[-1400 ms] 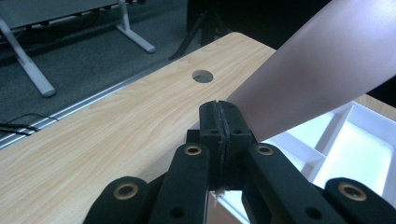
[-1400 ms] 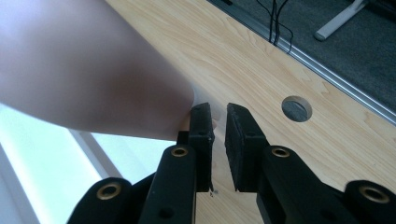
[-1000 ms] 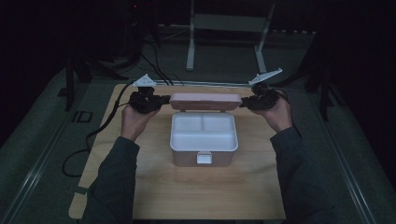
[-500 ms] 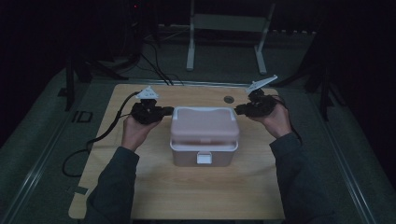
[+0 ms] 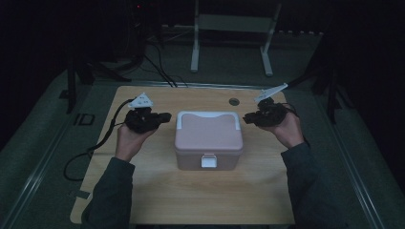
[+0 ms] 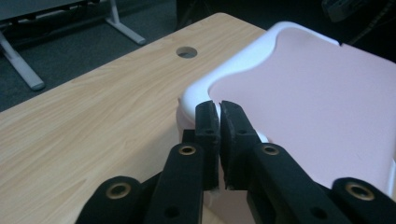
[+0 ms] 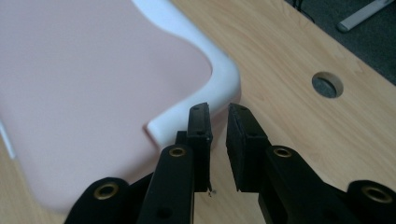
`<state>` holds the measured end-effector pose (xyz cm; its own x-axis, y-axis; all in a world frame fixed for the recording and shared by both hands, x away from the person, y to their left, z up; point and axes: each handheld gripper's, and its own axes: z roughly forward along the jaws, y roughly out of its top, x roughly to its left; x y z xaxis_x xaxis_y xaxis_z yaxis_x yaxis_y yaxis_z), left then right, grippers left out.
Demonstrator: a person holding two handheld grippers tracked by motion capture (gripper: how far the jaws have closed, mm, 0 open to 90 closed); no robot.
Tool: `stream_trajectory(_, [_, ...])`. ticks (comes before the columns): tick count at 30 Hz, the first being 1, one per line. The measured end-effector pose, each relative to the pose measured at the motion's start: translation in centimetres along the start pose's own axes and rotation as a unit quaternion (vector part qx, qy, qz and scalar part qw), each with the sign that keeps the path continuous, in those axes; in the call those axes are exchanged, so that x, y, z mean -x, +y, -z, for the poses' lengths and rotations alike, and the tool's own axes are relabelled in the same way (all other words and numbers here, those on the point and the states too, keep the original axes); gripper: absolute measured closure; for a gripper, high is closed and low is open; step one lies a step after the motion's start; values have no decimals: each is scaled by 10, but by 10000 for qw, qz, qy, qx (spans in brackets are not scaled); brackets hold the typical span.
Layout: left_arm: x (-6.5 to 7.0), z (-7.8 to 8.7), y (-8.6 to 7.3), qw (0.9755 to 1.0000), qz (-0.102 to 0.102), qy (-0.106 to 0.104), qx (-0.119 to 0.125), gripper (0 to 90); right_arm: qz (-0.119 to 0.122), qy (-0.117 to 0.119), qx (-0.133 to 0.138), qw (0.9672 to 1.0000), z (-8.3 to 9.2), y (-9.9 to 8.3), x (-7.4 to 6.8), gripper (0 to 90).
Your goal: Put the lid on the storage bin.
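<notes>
A pink lunch box [image 5: 208,140] sits shut in the middle of a wooden table [image 5: 157,200], its white front clasp [image 5: 207,161] turned toward the person whose sleeves enter from the near edge. A second ago the box stood open, its white divided tray exposed, with the pink-and-white lid [image 5: 208,126] held between the two tools above its far side; half a second ago the lid was already over the box. Now the lid rests square on the base, and both tools have pulled off to the sides.

The left gripper [image 5: 165,116] hovers just beside the lid's left rim; its jaws have just been opening, and in the left gripper view [image 6: 219,108] a thin slit shows between the pads with nothing in it and the lid's white corner just beyond the tips. The right gripper [image 5: 247,118] hangs near the lid's right rim, its jaws [image 7: 218,112] slightly parted and gripping nothing, the lid's white edge just beside them.

Judging by this, the closing step looks all but finished: the lid is placed and let go. Whether it is fully seated cannot be told, and the clasp may yet need pressing.

Farther back, a round cable hole [image 5: 233,101] marks the table's far edge, and a white stand [image 5: 233,28] waits on the dark floor beyond.
</notes>
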<state>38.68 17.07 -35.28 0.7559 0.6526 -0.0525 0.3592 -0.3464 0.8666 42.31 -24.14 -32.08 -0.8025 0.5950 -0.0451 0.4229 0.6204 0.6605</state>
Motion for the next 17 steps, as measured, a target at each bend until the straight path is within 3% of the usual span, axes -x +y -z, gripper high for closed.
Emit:
stream_trajectory(7, [9,10,-28,9996,-114,42,-236,792,-9,-11,-142,9999,0,-26,-4,795])
stream_trajectory(17, [30,7,-74,9969,-346,69,-701,721,-79,-9,-518,9986,-16,-74,-17,796])
